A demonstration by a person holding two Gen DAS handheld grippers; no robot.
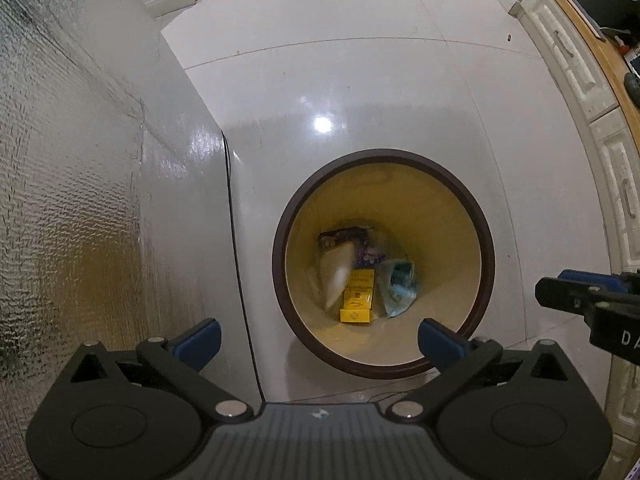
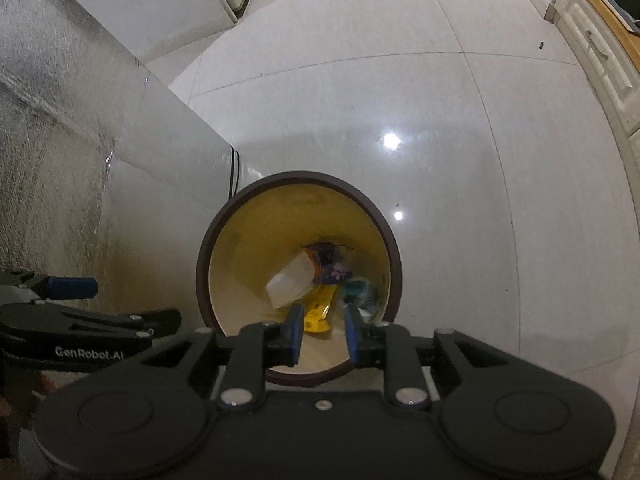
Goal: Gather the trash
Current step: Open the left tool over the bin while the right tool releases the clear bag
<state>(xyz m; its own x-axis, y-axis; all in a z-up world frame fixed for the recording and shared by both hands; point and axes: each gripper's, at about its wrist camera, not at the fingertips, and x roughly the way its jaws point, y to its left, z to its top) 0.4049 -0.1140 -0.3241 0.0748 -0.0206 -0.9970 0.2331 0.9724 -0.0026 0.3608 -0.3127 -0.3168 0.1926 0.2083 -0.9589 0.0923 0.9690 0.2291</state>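
Scene: Two handheld grippers are hovering over a round trash bin standing on a glossy white tiled floor, just beside a pale appliance.
Progress: Several pieces of trash are already lying at the bottom of the bin, so the dropping step is looking finished for this load; whether more litter is waiting elsewhere cannot be told, since no loose trash is showing on the visible floor.
Left gripper: Its blue-padded fingers are standing spread wide, released, with nothing between them, pointing down beside the bin's mouth.
Right gripper: Its fingers are standing slightly apart and are pressing on nothing; the bin's contents are merely showing through the gap far below.
Trash: A white container is leaning against the inner wall, a yellow carton is lying flat beside it, a crumpled clear wrapper with teal inside is resting to its right, and a dark purple-patterned packet is sitting behind them.
Bin: It is showing a dark brown rim and a cream-yellow interior, upright and open, with no lid in sight.
Surroundings: White cabinets under a wooden top are lining the right edge.
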